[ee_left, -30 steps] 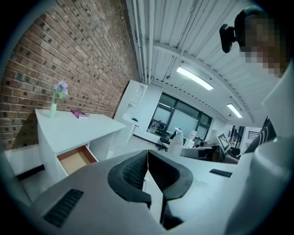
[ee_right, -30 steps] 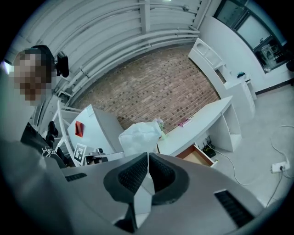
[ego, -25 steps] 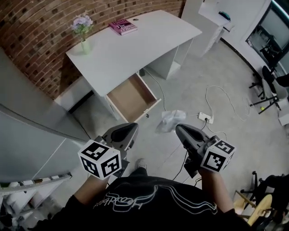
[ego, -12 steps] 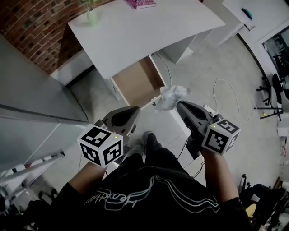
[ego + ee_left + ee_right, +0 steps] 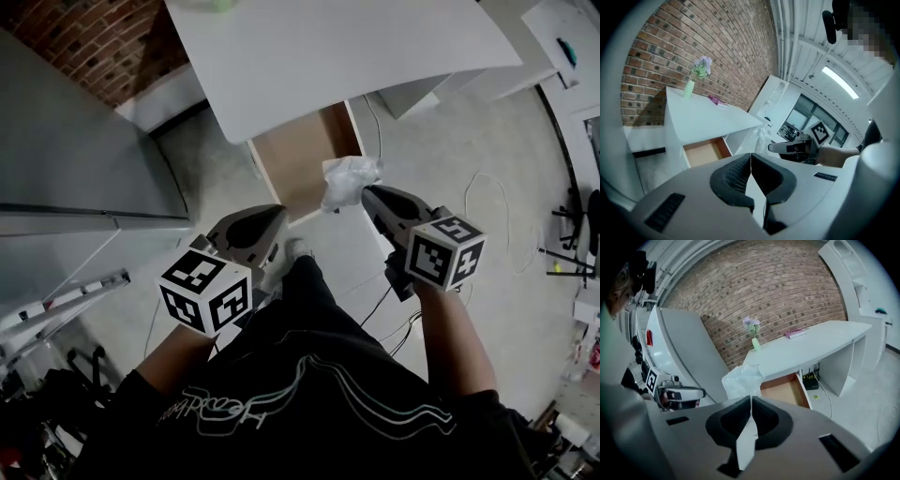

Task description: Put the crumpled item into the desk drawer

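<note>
**Visitor:** What have the tongs got hold of?

**Me:** My right gripper (image 5: pixel 368 194) is pinched tight on an edge of the crumpled item (image 5: pixel 349 178), a wad of thin white stuff that bunches out past the tips. My left gripper (image 5: pixel 274 214) is closed too, with nothing in it.

**Visitor:** Where is the wad?

**Me:** It's in the air at the tip of my right gripper. From my head it seems to hang by the right-hand edge of the open drawer (image 5: pixel 300 164), which juts out from under the white desk (image 5: pixel 328 56). The drawer's bare bottom lies at about ten o'clock from the wad.

**Visitor:** How do you finish well?

**Me:** I'd carry it toward ten o'clock until the whole bunch is over the brown bottom. Then I'd lower it below the rim, and only then part the jaws. It looks light and springy, so I reckon dropping it from high up could let it drift over the side. The left gripper, at seven o'clock of the drawer, is well placed to push the front shut.
</note>
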`<state>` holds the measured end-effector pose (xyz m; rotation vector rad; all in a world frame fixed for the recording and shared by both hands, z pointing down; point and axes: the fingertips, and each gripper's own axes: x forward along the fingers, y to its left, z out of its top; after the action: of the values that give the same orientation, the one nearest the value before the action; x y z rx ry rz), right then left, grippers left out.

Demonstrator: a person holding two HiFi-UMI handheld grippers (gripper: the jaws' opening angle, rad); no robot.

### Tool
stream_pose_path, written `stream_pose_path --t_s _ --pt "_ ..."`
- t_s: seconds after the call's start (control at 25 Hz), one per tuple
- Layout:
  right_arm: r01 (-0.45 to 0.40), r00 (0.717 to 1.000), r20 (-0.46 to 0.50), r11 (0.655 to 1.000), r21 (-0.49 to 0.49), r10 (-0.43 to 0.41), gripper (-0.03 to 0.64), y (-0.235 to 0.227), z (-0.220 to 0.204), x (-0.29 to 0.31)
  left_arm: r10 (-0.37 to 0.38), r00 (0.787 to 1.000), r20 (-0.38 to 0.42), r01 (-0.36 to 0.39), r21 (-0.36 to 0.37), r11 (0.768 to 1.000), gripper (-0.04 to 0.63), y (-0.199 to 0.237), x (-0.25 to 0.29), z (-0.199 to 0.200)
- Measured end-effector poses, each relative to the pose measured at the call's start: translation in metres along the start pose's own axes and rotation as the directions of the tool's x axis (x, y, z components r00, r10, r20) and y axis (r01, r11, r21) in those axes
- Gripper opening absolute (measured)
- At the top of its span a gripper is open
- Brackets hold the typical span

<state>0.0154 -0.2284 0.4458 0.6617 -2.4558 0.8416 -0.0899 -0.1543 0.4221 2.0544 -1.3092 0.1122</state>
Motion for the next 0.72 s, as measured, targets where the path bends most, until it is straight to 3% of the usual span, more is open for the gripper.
stream_pose_path --t_s 0.08,0.36,0.72 --pt "-0.012 0.999 -0.047 0.999 -0.037 0.011 0.044 -0.014 -0.002 0.019 0.037 0.999 0.004 -0.037 -0.011 0.999 0.021 0.012 0.013 0.001" --pt "-0.086 0.978 -0.193 0.996 -0.028 0.08 0.044 -0.054 -0.022 0.085 0.127 0.991 -0.044 -0.131 -0.087 0.988 0.021 0.056 0.059 -0.016" --pt "-0.047 0.937 -0.35 0.994 -0.099 0.009 0.044 -0.127 -0.06 0.159 0.215 0.973 -0.086 -0.223 -0.101 0.97 0.022 0.107 0.095 -0.04"
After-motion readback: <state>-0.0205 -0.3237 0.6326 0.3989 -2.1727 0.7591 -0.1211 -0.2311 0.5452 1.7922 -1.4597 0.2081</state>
